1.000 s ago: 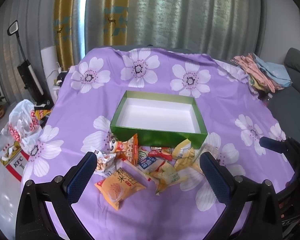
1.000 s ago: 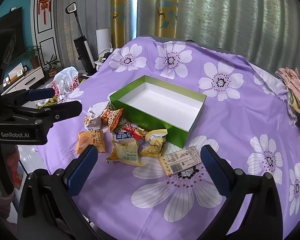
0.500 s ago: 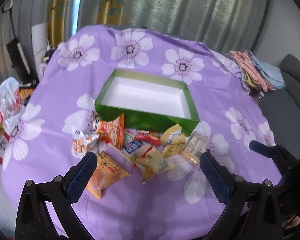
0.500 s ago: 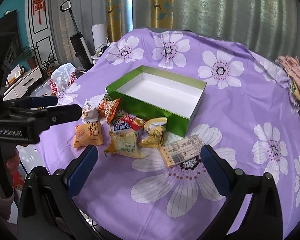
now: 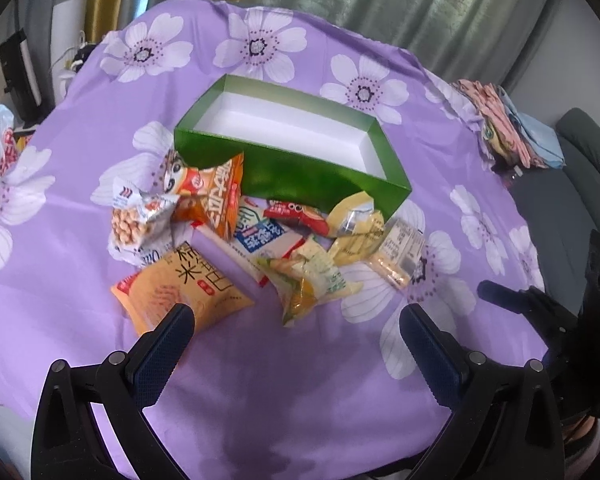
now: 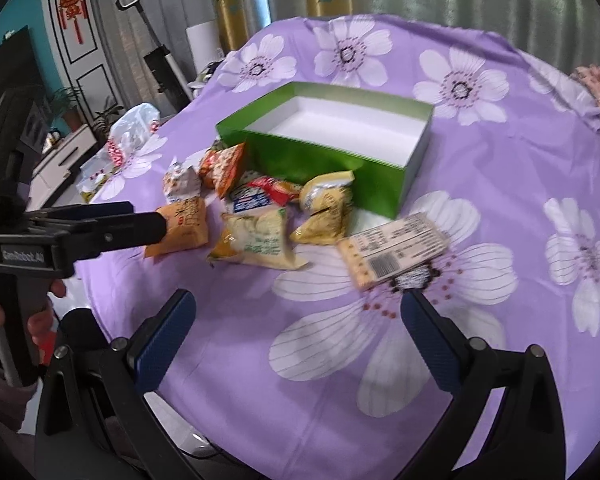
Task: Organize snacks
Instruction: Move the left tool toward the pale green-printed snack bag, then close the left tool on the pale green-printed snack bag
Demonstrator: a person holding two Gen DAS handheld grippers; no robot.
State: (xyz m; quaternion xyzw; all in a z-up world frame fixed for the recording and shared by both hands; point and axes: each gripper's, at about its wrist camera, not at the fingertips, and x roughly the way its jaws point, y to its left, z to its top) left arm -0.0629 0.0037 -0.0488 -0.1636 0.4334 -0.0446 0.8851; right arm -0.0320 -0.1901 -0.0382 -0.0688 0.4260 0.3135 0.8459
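An empty green box with a white inside sits mid-table. Several snack packets lie in a pile before it: an orange packet, a yellow-green packet, a flat cracker pack, a red packet. My left gripper is open, just short of the orange packet; it shows in the right wrist view. My right gripper is open, just short of the cracker pack.
The round table wears a purple flowered cloth. Folded clothes lie at its far right edge. A white plastic bag and a vacuum stand off the left side. A grey sofa is at right.
Both grippers have moved forward and down toward the snack pile. Both stay open and empty.
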